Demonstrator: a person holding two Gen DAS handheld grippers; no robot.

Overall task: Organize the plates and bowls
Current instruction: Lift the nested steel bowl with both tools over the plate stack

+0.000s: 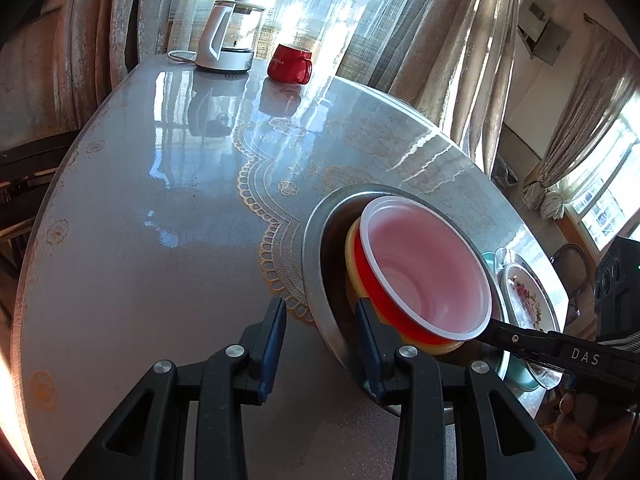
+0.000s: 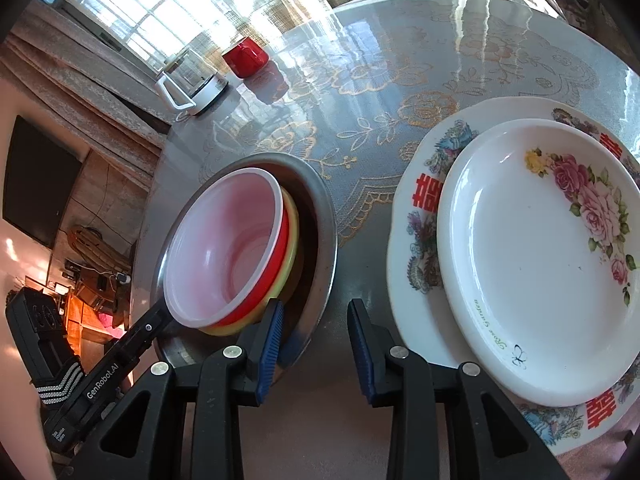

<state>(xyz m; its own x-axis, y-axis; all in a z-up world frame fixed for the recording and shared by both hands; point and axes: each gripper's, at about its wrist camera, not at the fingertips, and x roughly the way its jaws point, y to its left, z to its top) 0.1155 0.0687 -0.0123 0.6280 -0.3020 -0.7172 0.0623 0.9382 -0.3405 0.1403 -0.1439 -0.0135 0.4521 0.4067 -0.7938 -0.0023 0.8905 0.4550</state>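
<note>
A red plastic bowl (image 1: 424, 264) with a white rim sits tilted in a yellow bowl (image 1: 354, 276), both inside a metal bowl (image 1: 316, 248). The same stack shows in the right wrist view: the red bowl (image 2: 228, 248), the yellow bowl (image 2: 294, 236) and the metal bowl (image 2: 324, 240). My left gripper (image 1: 320, 344) is open, its right finger inside the metal bowl's near rim. My right gripper (image 2: 316, 340) is open beside the metal bowl's rim. A white rose plate (image 2: 536, 256) lies on a larger patterned plate (image 2: 416, 208).
A glass kettle (image 1: 230, 36) and a red mug (image 1: 290, 63) stand at the far side of the round glossy table (image 1: 140, 220). Curtains and windows lie behind. Stacked plates (image 1: 524, 292) show at the right in the left wrist view.
</note>
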